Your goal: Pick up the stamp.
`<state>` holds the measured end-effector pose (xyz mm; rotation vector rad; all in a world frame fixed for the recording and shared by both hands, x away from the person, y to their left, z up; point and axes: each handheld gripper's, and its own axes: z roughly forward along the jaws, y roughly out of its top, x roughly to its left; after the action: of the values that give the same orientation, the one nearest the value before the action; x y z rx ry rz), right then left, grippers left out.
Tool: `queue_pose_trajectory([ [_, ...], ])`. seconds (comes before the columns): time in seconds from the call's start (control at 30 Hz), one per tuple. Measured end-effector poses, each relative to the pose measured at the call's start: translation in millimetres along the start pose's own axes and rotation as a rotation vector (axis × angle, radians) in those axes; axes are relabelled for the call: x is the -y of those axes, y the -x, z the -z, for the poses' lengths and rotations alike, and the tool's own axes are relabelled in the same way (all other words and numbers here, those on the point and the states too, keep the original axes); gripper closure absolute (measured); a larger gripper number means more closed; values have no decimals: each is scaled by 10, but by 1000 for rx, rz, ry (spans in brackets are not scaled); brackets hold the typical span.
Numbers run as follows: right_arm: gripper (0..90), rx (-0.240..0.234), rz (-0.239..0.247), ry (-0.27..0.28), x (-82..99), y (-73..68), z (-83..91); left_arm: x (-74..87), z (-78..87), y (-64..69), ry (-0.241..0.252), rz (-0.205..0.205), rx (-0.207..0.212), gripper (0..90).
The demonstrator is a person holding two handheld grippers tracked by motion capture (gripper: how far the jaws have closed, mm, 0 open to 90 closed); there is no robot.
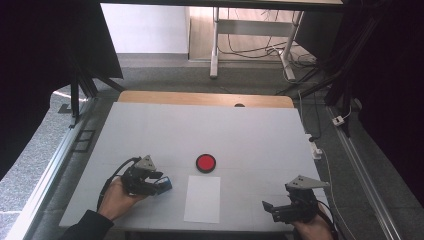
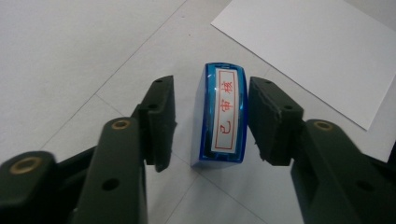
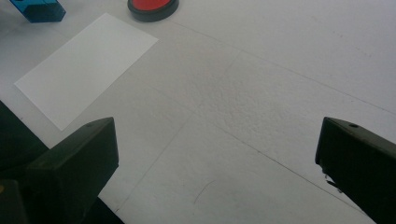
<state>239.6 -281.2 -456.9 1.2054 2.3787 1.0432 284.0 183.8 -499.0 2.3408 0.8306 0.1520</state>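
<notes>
Left tool [image 2: 210, 123] straddles blue stamp [image 2: 219, 122], pads not yet touching it; right tool [image 3: 215, 154] wide, idle. Grasp pending; paper [image 1: 202, 198] near front edge unstamped.

A white table [image 1: 150, 130] fills the middle of the frame. On it lie a white sheet of paper [image 1: 202, 198] at lower centre, a red ink pad [image 1: 205, 163] just above it, and a blue stamp [image 1: 164, 185] to the sheet's left.
</notes>
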Motion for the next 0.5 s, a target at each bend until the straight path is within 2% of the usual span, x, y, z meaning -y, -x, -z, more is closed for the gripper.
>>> queue_pose_trajectory([
  [0.2,0,0,3,-1,1,1,1,-4,-5,18,-11,-16,-2,687],
  [0.23,0,0,4,-1,1,0,1,-12,0,28,-13,-23,-17,693],
  [0.5,0,1,7,-2,0,-2,1,-19,3,60,-19,-47,-37,702],
])
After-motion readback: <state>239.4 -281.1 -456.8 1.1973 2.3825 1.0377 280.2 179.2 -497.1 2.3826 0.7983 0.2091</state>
